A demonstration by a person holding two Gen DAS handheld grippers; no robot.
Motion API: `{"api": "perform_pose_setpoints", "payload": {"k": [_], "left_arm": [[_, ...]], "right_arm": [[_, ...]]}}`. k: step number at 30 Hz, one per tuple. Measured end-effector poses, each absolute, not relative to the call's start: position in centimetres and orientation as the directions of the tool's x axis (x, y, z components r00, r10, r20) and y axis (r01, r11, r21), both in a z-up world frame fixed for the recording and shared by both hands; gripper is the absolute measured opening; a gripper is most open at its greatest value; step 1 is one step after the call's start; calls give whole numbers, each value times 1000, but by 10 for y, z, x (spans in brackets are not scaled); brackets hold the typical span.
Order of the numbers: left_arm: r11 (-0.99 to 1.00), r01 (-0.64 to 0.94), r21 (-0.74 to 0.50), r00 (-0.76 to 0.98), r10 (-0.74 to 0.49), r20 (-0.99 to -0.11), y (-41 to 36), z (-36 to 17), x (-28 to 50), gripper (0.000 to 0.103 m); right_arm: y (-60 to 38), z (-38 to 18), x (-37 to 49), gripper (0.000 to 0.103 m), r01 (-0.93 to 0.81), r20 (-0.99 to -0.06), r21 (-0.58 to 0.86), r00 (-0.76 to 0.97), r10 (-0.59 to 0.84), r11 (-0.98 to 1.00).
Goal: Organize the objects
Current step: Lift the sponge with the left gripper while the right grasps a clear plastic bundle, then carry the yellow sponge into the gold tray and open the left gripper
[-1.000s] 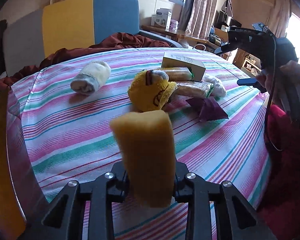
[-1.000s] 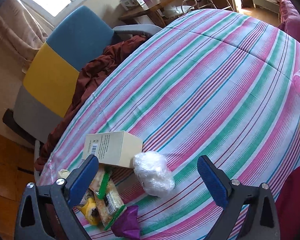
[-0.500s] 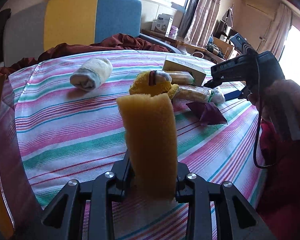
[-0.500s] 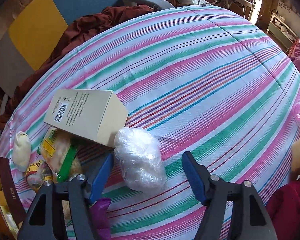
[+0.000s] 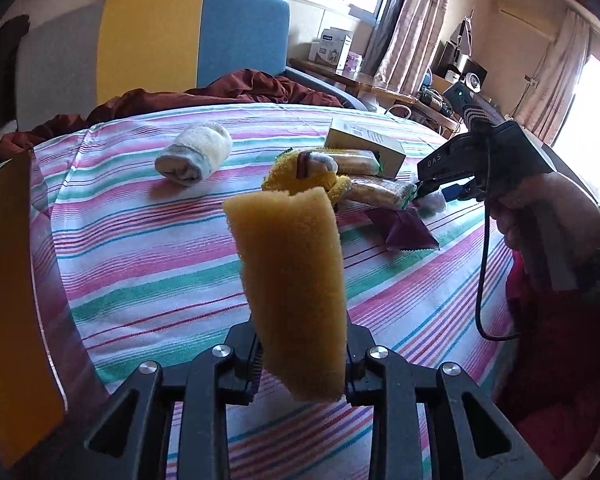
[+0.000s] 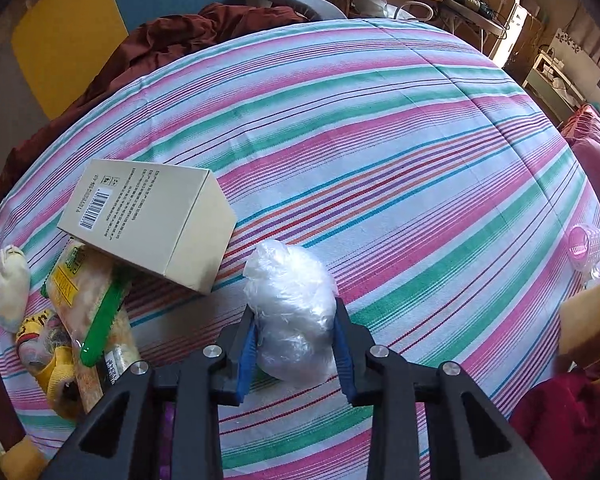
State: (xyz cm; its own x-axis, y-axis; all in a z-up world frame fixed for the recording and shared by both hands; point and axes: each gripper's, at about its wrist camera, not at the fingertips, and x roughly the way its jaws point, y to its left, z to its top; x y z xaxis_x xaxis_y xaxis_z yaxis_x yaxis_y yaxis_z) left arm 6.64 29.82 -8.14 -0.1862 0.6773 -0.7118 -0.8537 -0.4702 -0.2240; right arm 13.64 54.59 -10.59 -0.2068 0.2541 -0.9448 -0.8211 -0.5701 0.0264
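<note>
Striped cloth in pink, green and white covers the bed (image 6: 400, 152) I am working over, with a yellow and blue chair (image 5: 196, 36) and a heap of dark red fabric behind its far edge. My right gripper (image 6: 294, 332) points steeply down near the bed's near edge, and its jaws have just been closing: the blue pads (image 6: 246, 344) now press on both flanks of the crumpled plastic bundle (image 6: 292, 312), which sits deep between the fingers with its upper half bulging past the tips. I judge the bundle is clamped while resting on the cloth, not yet lifted. Just beside it, toward the left edge, the cream box (image 6: 152, 224) leans across the snack packets (image 6: 88, 308), with a yellow plush toy (image 6: 56, 356) and a rolled sock (image 6: 10, 284) further out; that loose heap looks like the gathering spot. My left gripper (image 5: 300, 364) is clamped on the yellow sponge (image 5: 292, 292), which stands upright out of the fingers, held by its lower end and clear of the cloth, probably parked in the air until the right side is finished. A pink curler (image 6: 586, 246) lies alone near the right edge, well apart from everything else
</note>
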Motion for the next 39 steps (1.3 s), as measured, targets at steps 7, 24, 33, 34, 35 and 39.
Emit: {"api": "perform_pose_setpoints", "payload": {"k": [7,24,33,34,35,39], "left_arm": [[-516,-829,-216,-251,688,-681,273,-49,65,30],[-741,-637,-213,-476,595,-648,174,-10,0,31],[-885,-434,-168,-488,387,-782,92,-32,-91,31],[-892,-420,-166,-468,370,-803,87,-39,-100,31],[-900,-406,-161,-451,350,-821,82,-47,-107,31],[-916,-378,-136,-404,296,-866,72,-71,-126,31]], "right_arm": [[546,-107,139,33,-810,-944,4,-196,265,-587],[543,-109,127,33,-793,-941,-38,-176,289,-608],[540,-110,127,33,-790,-942,-46,-170,291,-611],[536,-109,127,33,-787,-941,-51,-168,294,-615],[535,-109,127,33,-785,-941,-57,-165,297,-617],[529,-107,126,33,-780,-940,-63,-163,300,-623]]}}
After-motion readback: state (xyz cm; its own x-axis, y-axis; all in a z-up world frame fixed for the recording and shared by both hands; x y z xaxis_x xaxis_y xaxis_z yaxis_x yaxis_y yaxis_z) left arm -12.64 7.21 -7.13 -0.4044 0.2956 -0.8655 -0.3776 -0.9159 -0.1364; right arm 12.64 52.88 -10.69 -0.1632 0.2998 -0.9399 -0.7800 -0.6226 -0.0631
